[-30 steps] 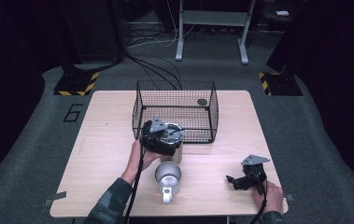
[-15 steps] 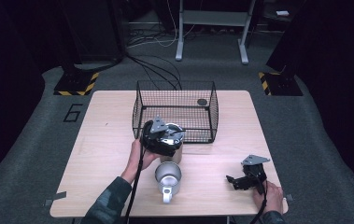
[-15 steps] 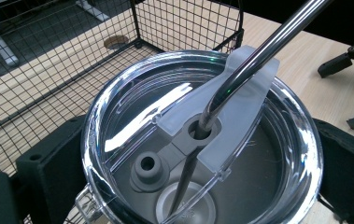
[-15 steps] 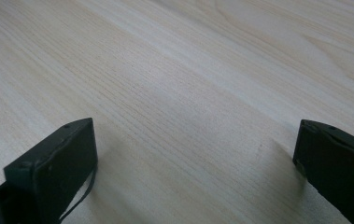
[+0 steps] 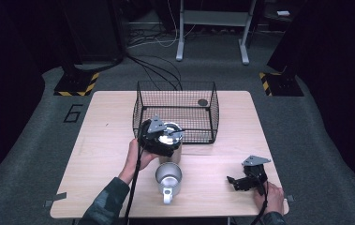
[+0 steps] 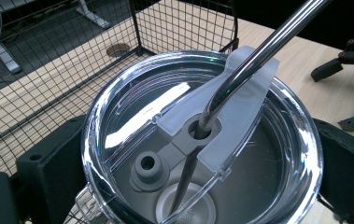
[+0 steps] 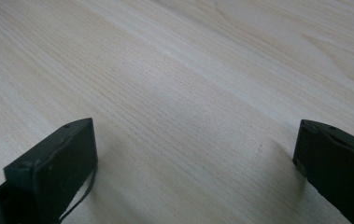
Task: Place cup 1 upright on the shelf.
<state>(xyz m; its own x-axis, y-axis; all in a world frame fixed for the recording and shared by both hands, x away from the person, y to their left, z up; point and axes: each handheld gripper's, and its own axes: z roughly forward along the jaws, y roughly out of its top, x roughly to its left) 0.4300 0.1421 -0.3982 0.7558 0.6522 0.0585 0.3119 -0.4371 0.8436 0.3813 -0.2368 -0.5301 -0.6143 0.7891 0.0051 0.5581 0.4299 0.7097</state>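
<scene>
Near the wire basket (image 5: 175, 112), the left gripper (image 6: 184, 186) squeezes a lidded cup (image 6: 202, 140), its metal straw (image 6: 258, 51) pointing far-right. The right gripper (image 5: 243, 180) rests open on the worktop (image 5: 105, 126), well apart.

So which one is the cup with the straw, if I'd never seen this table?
Start at the black wire basket at the back of the wooden table. Just in front of its near left corner, the left gripper has its jaws either side of a steel tumbler. Unlike the open, handled mug nearer the person, it wears a clear lid with a metal straw through it.
</scene>
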